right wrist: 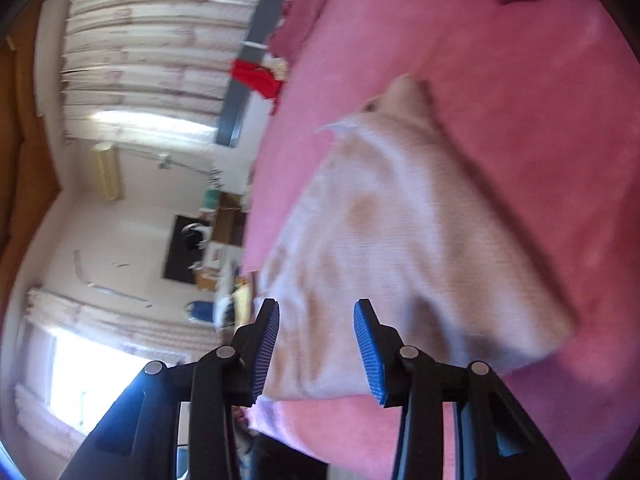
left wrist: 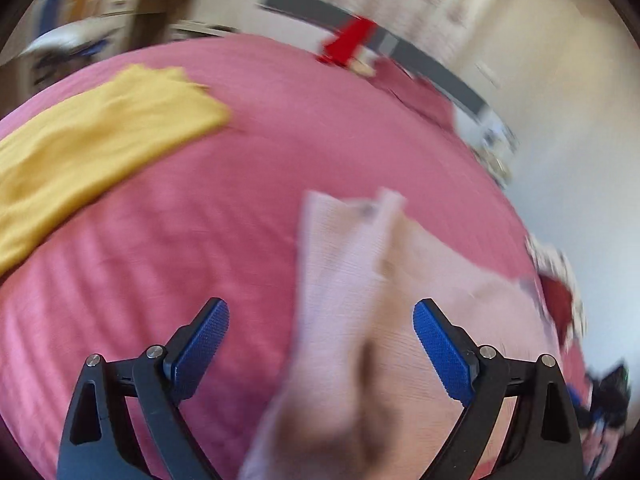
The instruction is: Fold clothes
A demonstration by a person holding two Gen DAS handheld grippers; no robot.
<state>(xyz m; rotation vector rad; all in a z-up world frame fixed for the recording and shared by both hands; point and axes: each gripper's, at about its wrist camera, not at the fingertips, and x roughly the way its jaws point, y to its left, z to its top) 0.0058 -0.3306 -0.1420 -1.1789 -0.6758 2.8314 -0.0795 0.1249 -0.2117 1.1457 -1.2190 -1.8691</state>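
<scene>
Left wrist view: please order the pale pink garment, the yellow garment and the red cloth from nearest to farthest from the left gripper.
1. Pale pink garment: between the open fingers of the left gripper.
2. Yellow garment: far left on the pink bed cover.
3. Red cloth: at the bed's far edge.

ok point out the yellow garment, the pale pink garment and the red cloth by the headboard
yellow garment (left wrist: 100,140), left wrist view, middle of the spread fabric
pale pink garment (right wrist: 420,240), right wrist view, centre of its upper face
red cloth (left wrist: 350,40), left wrist view, middle of the cloth
</scene>
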